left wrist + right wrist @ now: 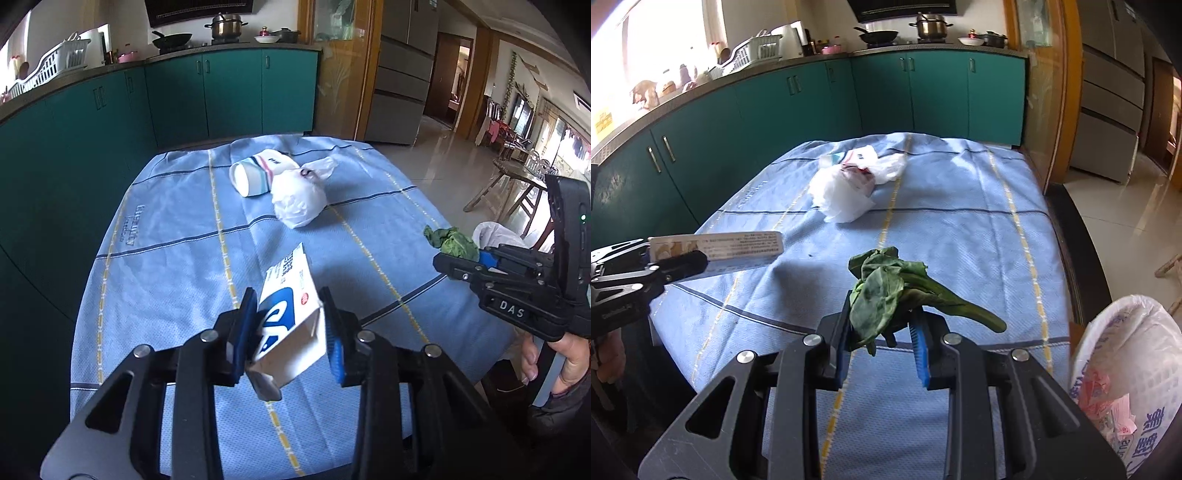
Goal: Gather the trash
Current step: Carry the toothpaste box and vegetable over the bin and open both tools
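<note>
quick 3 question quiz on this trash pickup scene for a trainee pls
1. True or false: the left gripper is empty.
2. What does the right gripper hold? A) a paper cup B) a wilted green leaf C) a plastic bag
3. Name two pieces of trash lying on the blue tablecloth, far side.

Key
1. False: it is shut on a blue and white carton, lifted off the cloth.
2. B: the wilted green leaf is clamped between its pads.
3. The striped paper cup, on its side, and the crumpled white plastic bag beside it. The lined bin stands to the right of the table.
</note>
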Available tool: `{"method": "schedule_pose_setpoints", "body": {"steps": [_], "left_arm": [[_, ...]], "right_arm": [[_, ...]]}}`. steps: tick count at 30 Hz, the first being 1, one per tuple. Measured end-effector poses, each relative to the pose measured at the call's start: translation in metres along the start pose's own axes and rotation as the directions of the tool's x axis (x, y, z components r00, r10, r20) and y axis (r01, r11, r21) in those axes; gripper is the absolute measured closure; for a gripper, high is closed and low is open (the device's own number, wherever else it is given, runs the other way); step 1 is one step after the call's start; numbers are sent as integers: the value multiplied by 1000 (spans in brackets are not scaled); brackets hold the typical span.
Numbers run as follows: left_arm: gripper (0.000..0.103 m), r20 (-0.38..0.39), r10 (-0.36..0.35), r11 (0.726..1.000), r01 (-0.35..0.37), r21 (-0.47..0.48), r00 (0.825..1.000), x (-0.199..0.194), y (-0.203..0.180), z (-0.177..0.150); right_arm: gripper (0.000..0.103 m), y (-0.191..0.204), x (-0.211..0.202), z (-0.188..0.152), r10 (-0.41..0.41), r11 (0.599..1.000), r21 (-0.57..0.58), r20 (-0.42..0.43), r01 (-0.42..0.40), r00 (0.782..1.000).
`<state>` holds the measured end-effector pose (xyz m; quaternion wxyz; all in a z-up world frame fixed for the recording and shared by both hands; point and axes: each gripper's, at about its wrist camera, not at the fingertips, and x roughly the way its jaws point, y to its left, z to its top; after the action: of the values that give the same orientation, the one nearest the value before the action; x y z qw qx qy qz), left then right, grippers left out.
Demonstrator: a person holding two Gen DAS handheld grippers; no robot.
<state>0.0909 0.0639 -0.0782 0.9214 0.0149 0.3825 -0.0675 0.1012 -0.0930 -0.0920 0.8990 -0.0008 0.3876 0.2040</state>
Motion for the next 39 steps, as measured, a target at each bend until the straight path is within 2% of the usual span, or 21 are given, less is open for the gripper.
{"method": "schedule_pose_setpoints", "body": {"steps": [9, 15, 18, 22, 25, 27, 30, 31, 35, 37, 38, 39], "left_arm": [[71, 6, -2, 1000, 1, 15, 1000, -1, -14, 4], [72, 41, -28, 999, 27, 40, 999, -11, -31, 14], [72, 52, -74, 994, 70, 78, 996, -11, -51, 23], [72, 46, -169, 975, 161, 152, 984, -6, -92, 36], [72, 2, -259, 940, 251, 230, 966, 7, -133, 42], [72, -52, -331, 905, 333, 264, 942, 19, -162, 45], [72, -136, -425, 845, 446, 295, 895, 43, -213, 48], [72, -159, -436, 838, 464, 287, 886, 50, -226, 49], [71, -261, -501, 774, 562, 291, 825, 81, -282, 47], [65, -291, -498, 761, 572, 306, 817, 92, -303, 42], [62, -294, -490, 763, 567, 311, 821, 95, -308, 40], [49, -294, -482, 766, 560, 315, 825, 98, -311, 39]], "right_arm": [[74, -16, 0, -9, -7, 999, 36, -8, 7, 1000], [74, -26, -17, -5, -31, 998, 54, 40, 28, 999], [74, -44, -35, -6, -78, 994, 84, 75, 71, 994], [74, -85, -64, -17, -190, 972, 157, 97, 174, 977], [74, -118, -82, -32, -262, 944, 230, 88, 236, 961], [74, -144, -95, -48, -316, 915, 288, 69, 284, 946], [74, -174, -106, -68, -381, 872, 342, 24, 351, 924], [74, -183, -109, -74, -399, 859, 354, 10, 370, 917], [74, -208, -121, -97, -434, 820, 399, -33, 410, 900], [71, -215, -124, -103, -443, 809, 411, -48, 422, 895], [62, -218, -125, -107, -442, 806, 415, -55, 423, 896], [55, -221, -125, -109, -441, 804, 417, -60, 424, 896]]}}
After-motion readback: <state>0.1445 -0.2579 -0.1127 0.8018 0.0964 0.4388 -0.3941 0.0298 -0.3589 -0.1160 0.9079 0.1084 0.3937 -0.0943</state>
